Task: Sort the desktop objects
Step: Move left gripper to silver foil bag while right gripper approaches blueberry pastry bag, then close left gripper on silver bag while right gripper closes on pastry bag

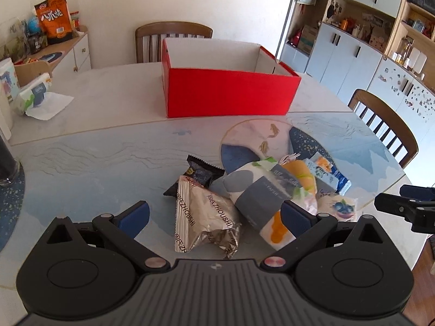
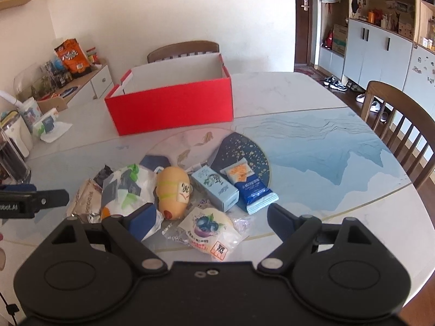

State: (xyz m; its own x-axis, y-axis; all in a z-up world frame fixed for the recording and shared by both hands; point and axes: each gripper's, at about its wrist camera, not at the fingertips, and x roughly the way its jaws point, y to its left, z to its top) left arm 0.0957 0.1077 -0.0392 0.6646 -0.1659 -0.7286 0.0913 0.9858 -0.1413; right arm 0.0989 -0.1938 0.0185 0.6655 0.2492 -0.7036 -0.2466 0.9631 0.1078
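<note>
Both tools, left [image 1: 214, 214] and right [image 2: 213, 216], gape over a snack-strewn marble table [image 2: 285, 89] bearing a red box [image 2: 174, 103].

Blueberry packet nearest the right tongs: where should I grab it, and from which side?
Take the blueberry packet across its round middle, coming straight down from above with the right tongs, which hang open over it. It lies flat; its crinkled clear edges look floppy, and the small box sits close behind, so a side approach seems crowded.
</note>
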